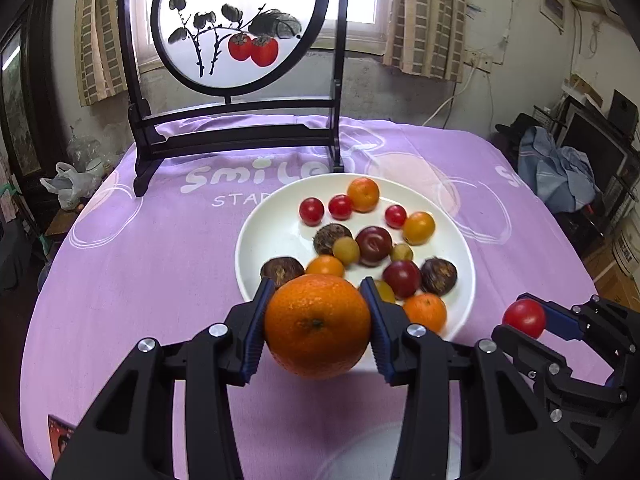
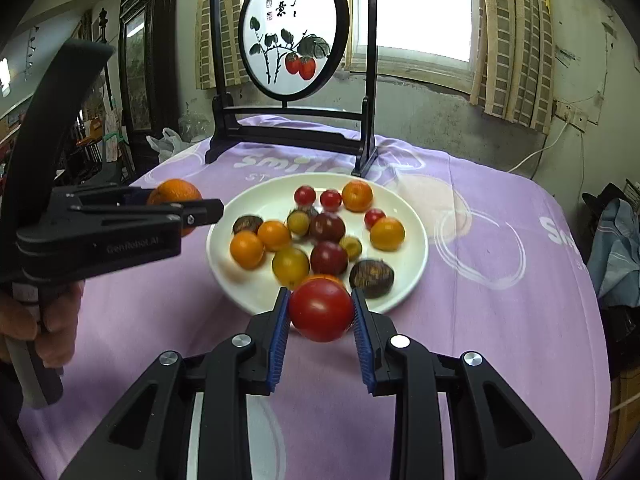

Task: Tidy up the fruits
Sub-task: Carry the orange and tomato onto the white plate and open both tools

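— What does each gripper hold?
— The left gripper [image 1: 318, 322] clamps a dimpled round orange [image 1: 317, 326]; the right gripper [image 2: 321, 312] pinches a glossy red tomato [image 2: 321, 310].
— And the plate?
— The smooth white plate [image 1: 272, 232] sits just ahead of both, piled with small fruits.

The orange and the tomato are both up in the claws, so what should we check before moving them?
1. Left claw squeezes the orange on both sides: ok.
2. Right claw squeezes the tomato on both sides: ok.
3. Both fruits lifted off the purple cloth: ok.
4. Claws apart from each other: ok.
5. Bare room on the plate: ok, far left part.
6. Where these fruits should go: cannot tell.
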